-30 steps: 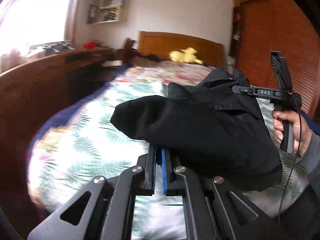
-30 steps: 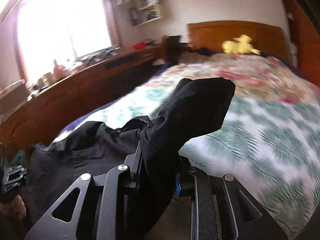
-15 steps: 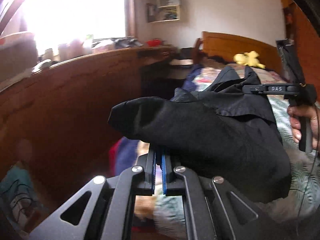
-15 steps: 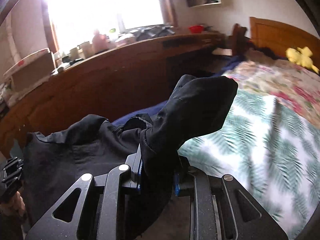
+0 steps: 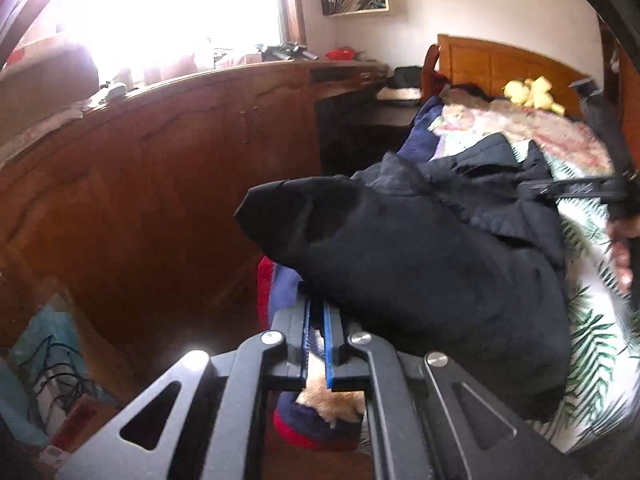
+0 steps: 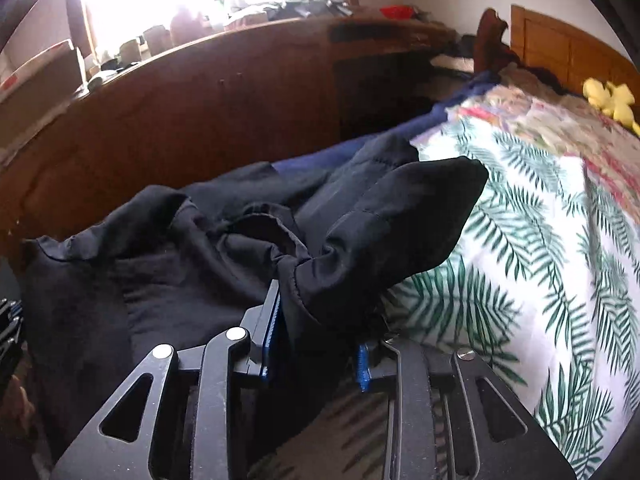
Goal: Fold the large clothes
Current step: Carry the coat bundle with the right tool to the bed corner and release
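Our left claw is clenched tight on an edge of the black garment, which bulges over its fingers and drapes toward the left edge of the bed. Our right claw is opening, with a bunched fold of the same garment sitting between its blue pads; we judge it no longer firmly gripped. The risk from here: once that fold drops, the cloth may slump in a heap or slide off the bed's left edge toward the floor, since much of it hangs near the dark wooden cabinet. A crumpled landing would undo the fold. We see no container holding anything relevant; a cluttered box sits on the floor, contents unclear.
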Tool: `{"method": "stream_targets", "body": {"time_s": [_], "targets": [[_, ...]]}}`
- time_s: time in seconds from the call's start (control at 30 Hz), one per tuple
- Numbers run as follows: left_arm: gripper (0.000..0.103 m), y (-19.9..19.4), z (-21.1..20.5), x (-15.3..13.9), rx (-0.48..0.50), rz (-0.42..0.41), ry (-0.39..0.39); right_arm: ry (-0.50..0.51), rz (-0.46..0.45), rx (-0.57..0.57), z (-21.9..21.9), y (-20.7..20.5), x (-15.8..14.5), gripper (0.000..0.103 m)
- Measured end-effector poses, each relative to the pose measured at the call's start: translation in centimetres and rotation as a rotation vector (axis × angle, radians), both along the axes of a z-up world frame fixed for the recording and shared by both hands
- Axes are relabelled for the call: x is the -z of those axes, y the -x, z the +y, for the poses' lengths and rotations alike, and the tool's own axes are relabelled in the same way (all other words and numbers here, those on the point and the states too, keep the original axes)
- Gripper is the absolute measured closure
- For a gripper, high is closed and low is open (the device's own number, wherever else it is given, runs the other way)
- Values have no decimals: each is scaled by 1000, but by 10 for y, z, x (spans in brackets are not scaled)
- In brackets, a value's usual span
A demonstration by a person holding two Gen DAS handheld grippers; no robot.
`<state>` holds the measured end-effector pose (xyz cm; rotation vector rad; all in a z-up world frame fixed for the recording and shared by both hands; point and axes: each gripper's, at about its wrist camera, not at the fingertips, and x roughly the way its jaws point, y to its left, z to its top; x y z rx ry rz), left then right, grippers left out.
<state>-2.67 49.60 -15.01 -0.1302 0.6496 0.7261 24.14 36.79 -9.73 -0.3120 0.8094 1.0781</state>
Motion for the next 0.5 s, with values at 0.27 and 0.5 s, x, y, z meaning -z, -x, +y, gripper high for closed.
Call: {"method": "stream_targets", "body": {"time_s": [0.27,0.5], "targets": [[98,19,5,2,-48,-4,51,15,-85,-15,-34,21,-22,60],[98,50,-27,-20,-58,-61,-1,-55,-133,-85,-85,70,-56,56]]}}
